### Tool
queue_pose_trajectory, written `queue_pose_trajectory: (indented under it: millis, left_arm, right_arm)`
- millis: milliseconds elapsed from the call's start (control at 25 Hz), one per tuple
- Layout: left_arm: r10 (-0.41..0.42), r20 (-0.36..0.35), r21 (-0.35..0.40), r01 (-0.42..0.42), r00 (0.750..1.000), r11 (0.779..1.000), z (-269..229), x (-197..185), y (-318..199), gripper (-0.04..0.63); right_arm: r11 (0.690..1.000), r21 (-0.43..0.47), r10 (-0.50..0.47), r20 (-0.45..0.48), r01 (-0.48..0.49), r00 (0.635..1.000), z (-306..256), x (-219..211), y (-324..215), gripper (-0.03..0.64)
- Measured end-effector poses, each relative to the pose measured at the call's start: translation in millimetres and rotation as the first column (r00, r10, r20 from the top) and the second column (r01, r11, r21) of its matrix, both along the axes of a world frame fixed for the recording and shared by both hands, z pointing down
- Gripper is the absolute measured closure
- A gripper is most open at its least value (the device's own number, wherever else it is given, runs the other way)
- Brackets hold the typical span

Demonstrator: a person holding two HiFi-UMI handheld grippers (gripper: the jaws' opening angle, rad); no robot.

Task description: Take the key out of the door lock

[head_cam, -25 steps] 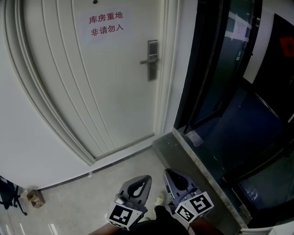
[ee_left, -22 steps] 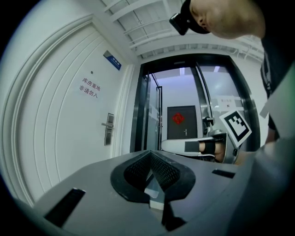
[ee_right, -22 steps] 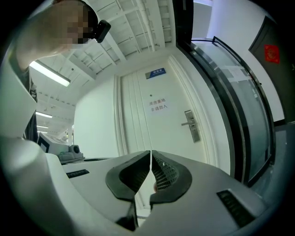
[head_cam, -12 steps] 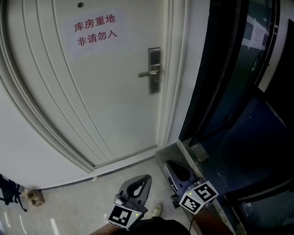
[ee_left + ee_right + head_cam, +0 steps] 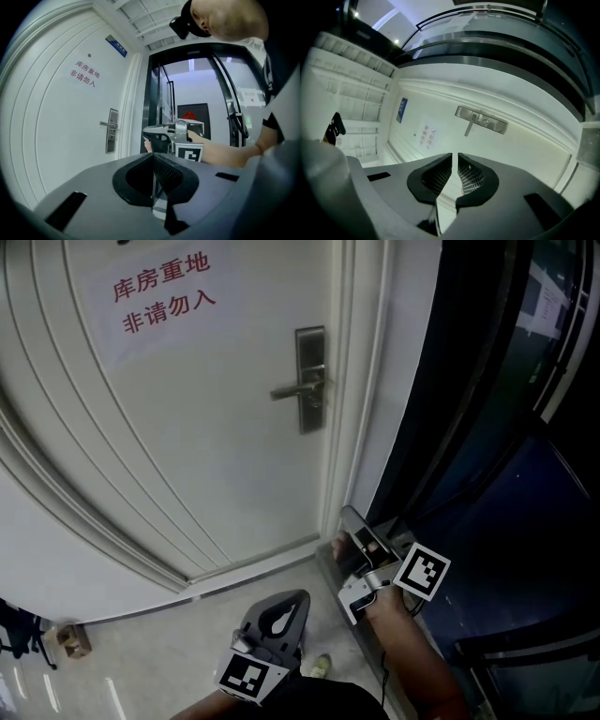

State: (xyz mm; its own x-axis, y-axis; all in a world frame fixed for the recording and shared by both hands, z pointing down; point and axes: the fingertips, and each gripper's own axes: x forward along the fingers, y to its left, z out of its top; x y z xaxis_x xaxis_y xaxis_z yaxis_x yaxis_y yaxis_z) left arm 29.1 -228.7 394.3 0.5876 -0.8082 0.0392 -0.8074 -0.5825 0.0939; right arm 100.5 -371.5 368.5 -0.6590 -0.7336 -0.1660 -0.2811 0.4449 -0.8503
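Short of the door (image 5: 206, 446), left gripper (image 5: 296, 600) and right gripper (image 5: 352, 523) hover — fingers pressed together.

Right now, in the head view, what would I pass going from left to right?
small brown box on the floor → paper sign with red writing → door lock plate with its handle → right gripper → dark glass door

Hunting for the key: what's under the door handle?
Only the lock plate shows under the door handle, with a small round spot; whether anything sits in it is too small to tell.
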Motion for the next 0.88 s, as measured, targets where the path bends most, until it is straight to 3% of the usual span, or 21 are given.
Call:
queue_pose_trajectory:
  millis: [240, 560, 880]
  left_arm:
    - [0.027, -0.01, 0.013, -0.027, 1.0, 1.0, -1, -8, -59, 0.589]
    - [0.026, -0.029, -0.008, -0.027, 0.999, 1.0, 6, -43, -142, 0.589]
    - [0.018, -0.041, -0.033, -0.019, 0.999, 0.999, 15, -64, -187, 0.589]
  right_arm:
    - [0.991, -0.131, 0.038, 0.142, -0.019, 0.989, 14, -10, -98, 0.597]
    - [0.966, -0.244, 0.129, 0.171, -0.085, 0.977, 41, -31, -228, 0.583]
    - [0.947, -0.3, 0.187, 0.222, -0.115, 0.957, 49, -44, -294, 0.538]
